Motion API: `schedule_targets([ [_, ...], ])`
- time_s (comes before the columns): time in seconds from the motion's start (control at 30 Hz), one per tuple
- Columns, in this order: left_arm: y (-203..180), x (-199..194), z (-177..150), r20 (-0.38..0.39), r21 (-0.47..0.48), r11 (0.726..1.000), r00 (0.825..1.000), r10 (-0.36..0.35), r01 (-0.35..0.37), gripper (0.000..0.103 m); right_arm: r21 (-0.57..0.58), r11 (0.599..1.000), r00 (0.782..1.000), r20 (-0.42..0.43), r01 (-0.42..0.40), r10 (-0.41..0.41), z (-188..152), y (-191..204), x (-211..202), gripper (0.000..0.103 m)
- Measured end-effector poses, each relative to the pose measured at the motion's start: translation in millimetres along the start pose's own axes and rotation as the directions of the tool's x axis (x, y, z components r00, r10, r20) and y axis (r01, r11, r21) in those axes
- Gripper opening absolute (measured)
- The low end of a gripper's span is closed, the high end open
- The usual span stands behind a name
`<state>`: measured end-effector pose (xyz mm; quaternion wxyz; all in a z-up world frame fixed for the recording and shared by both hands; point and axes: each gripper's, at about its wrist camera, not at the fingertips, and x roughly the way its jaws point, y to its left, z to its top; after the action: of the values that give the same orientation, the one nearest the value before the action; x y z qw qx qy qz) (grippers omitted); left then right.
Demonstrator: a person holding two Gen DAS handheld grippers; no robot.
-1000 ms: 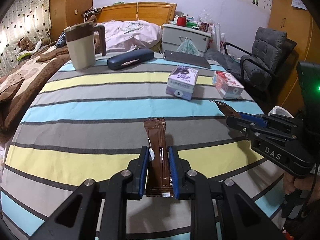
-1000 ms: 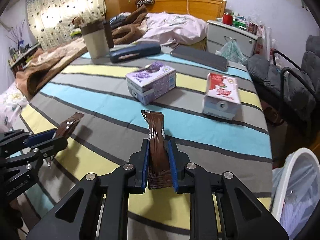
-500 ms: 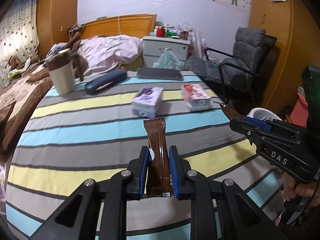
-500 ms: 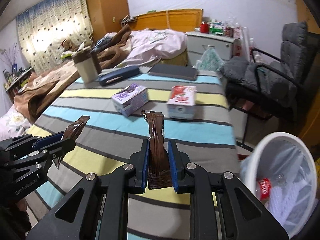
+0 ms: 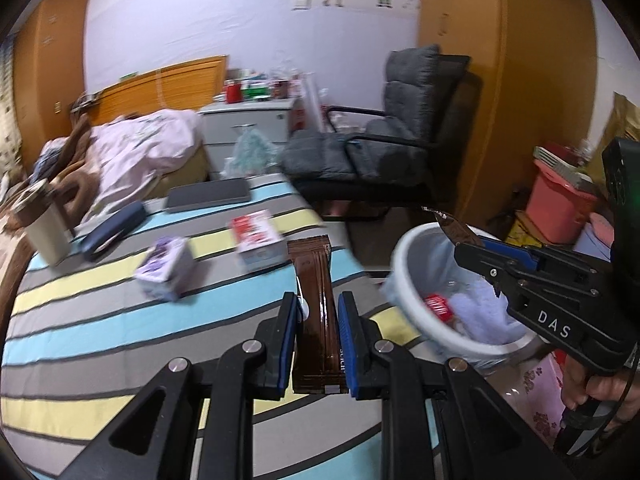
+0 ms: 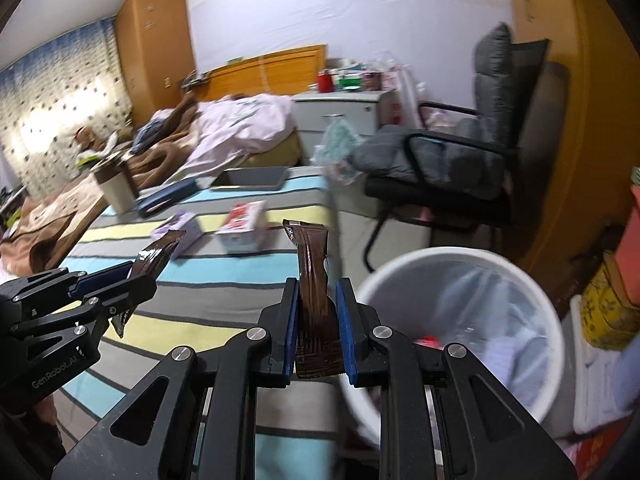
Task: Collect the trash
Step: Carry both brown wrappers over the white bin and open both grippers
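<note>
1. Your white bin stands on the floor just beside the edge of the striped table. It has a thin clear liner, and inside you see a red wrapper and some pale crumpled material.
2. Your left gripper is pinching a brown wrapper between its blue pads. The wrapper is above the table near its edge, beside the bin.
3. The long axis of this wrapper runs along the fingers, and its free end points forward and a little up, away from you.
4. Your right gripper is pinching a second brown wrapper in the same way. It is close to the bin rim, at the table edge.
5. This second wrapper also lies along the fingers, but its upper part bends and twists a little to the left.
6. On the table two small cartons, one purple and one red and white, lie well apart from both grippers.
</note>
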<state>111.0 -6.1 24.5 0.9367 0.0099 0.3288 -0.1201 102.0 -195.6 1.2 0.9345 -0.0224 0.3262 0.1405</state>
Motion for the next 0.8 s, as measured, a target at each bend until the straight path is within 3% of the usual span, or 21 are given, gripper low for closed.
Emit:
schedule_targets([
  [0.37,-75.4,37.6,17.2,-0.046,0.07,0.987,0.989,-0.139,0.142,0.022,0.066,0.987,0.989,-0.016,0.147,-0.146,-15.3,-55.6,-15.8,0.021],
  [0.8,-129.8,81.4,12.8,-0.139,0.129,0.968,0.971,-0.195,0.213,0.022,0.141,0.963,0.969,-0.124,0.232,-0.215,-38.3,-109.1,-4.4,0.021],
])
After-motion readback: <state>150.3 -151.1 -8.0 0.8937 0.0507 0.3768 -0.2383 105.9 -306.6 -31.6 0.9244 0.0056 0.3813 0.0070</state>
